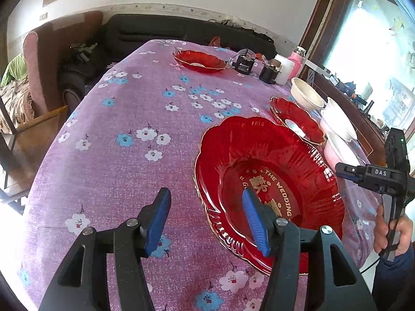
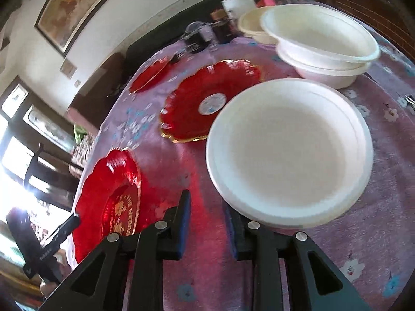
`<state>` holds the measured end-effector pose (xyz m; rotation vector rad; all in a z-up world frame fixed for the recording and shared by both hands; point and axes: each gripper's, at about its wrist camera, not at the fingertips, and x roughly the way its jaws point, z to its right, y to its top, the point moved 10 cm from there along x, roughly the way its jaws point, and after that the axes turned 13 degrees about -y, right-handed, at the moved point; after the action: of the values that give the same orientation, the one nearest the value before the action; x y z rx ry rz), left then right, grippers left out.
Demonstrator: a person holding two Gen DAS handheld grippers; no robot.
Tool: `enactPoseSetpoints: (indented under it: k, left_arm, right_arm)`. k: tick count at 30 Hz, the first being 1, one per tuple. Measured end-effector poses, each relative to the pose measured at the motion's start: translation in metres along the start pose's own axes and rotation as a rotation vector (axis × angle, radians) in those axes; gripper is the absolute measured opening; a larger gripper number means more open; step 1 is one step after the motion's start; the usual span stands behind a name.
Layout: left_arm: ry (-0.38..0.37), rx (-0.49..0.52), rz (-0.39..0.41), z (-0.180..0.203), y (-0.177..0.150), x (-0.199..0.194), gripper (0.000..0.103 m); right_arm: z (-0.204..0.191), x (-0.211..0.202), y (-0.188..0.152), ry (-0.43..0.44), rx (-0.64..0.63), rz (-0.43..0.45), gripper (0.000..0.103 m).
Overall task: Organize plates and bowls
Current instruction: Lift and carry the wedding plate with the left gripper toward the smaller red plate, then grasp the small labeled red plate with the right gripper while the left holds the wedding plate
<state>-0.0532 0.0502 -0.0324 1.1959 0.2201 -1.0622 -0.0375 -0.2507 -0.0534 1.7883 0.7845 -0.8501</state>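
Note:
A large red wedding plate (image 1: 269, 181) lies on the purple flowered tablecloth (image 1: 124, 119). My left gripper (image 1: 207, 220) is open; its right finger hangs over the plate's near rim, its left finger over the cloth. A smaller red plate (image 1: 295, 119) lies beyond it, and a third red plate (image 1: 199, 61) sits at the far end. White bowls (image 1: 337, 121) line the right edge. In the right wrist view my right gripper (image 2: 210, 220) is open, just at the near rim of a white bowl (image 2: 288, 150). Two stacked white bowls (image 2: 324, 44) stand behind. The red plates (image 2: 207, 101) (image 2: 109, 202) lie to the left.
Black cylinders (image 1: 243, 63), a white cup (image 1: 284, 68) and a pink bottle (image 1: 298, 59) stand at the far right corner. A cream bowl (image 1: 306, 96) sits near them. A chair (image 1: 46, 59) and a dark sofa (image 1: 160, 31) are beyond the table. A wooden cabinet (image 1: 363, 134) runs along the right.

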Motion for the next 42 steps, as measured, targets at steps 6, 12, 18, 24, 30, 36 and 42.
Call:
enactPoseSetpoints:
  k: [6, 12, 18, 24, 30, 36, 42]
  left_arm:
    - [-0.008, 0.019, 0.001, 0.007, 0.007, -0.002, 0.057]
    - [-0.029, 0.065, 0.001, 0.026, 0.023, -0.007, 0.057]
    - [-0.058, 0.087, -0.022, 0.039, 0.032, -0.003, 0.063]
    - [-0.078, 0.087, -0.035, 0.045, 0.036, 0.001, 0.063]
    - [-0.078, 0.088, -0.039, 0.047, 0.040, 0.001, 0.063]
    - [-0.080, 0.083, -0.031, 0.045, 0.043, -0.001, 0.063]
    - [-0.089, 0.069, -0.038, 0.040, 0.040, 0.001, 0.063]
  right_arm:
    - [0.025, -0.002, 0.003, -0.029, 0.064, -0.008, 0.027]
    - [0.001, -0.006, -0.001, 0.002, -0.005, -0.011, 0.029]
    - [-0.017, -0.001, 0.003, 0.009, -0.026, -0.013, 0.035]
    - [-0.027, 0.011, 0.013, -0.012, -0.034, -0.022, 0.037]
    - [-0.028, 0.022, 0.021, -0.098, -0.048, -0.019, 0.038]
    - [-0.007, 0.032, 0.032, -0.269, -0.027, -0.010, 0.065]
    - [0.008, 0.044, 0.043, -0.295, 0.064, -0.013, 0.075]
